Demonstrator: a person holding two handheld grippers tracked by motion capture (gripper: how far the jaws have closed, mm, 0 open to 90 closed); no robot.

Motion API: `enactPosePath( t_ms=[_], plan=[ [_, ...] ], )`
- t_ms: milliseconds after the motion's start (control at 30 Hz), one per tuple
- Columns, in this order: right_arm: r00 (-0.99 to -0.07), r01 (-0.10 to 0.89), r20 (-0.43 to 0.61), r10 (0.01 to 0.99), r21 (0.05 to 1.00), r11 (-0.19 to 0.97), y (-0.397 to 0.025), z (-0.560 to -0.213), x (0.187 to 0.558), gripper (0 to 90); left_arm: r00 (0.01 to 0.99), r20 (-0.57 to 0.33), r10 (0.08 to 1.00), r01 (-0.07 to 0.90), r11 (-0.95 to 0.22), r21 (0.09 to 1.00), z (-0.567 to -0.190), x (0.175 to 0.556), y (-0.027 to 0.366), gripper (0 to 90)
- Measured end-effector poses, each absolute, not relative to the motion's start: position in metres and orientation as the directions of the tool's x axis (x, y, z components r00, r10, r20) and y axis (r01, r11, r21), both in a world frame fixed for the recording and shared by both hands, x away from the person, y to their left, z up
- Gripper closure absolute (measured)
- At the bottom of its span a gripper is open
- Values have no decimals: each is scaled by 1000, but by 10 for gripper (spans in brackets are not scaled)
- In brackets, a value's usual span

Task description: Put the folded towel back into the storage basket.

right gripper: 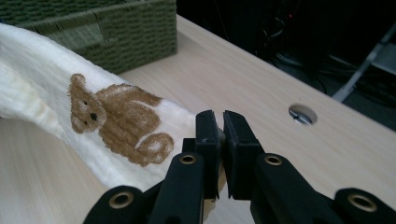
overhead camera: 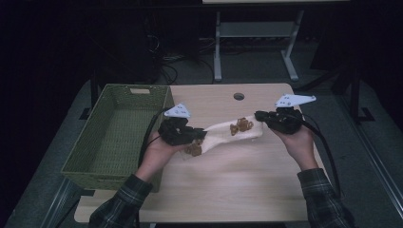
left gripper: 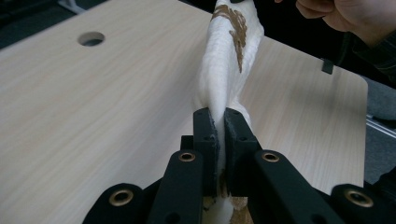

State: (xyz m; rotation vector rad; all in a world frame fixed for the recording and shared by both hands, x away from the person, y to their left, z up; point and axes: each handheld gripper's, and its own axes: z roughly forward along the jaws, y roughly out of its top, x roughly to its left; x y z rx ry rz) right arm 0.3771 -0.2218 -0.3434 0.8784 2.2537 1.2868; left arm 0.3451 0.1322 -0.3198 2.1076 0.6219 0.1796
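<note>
White towel [overhead camera: 227, 132] with brown squirrel print stretched above desk [overhead camera: 228, 190], long axis left-right between tools. Left tool [overhead camera: 197, 136] clamps one end, right tool [overhead camera: 259, 115] clamps other. Green basket [overhead camera: 90, 159] just beside left tool, nearer left hand.

In the high view, the left tool [overhead camera: 201, 136] covers one end of the cream cloth with brown animal prints [overhead camera: 223, 133], and the right tool [overhead camera: 259, 115] covers the other end, so neither jaw gap can be read there. The brown print nearest the left tool is too small and dim to identify. In the left gripper view, the cloth [left gripper: 229, 56] runs off the top edge, where a hand [left gripper: 345, 16] is also cut off. In the right gripper view, the cloth [right gripper: 42, 79] leaves the left edge, and the green woven plastic basket [right gripper: 130, 37] beyond the cloth is cropped at the top.
</note>
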Motion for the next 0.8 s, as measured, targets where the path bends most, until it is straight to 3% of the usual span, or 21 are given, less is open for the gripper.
enactPosePath(
  t_ms=[367, 800],
  plan=[
    [-767, 256, -61, 638, 884, 392, -174, -310, 399, 850, 828, -41, 559, 345, -451, 823, -281, 343, 176, 848],
    [-820, 202, -86, 567, 882, 426, -106, -293, 423, 850, 771, -17, 637, 370, -427, 825, -269, 333, 235, 848]
  ],
)
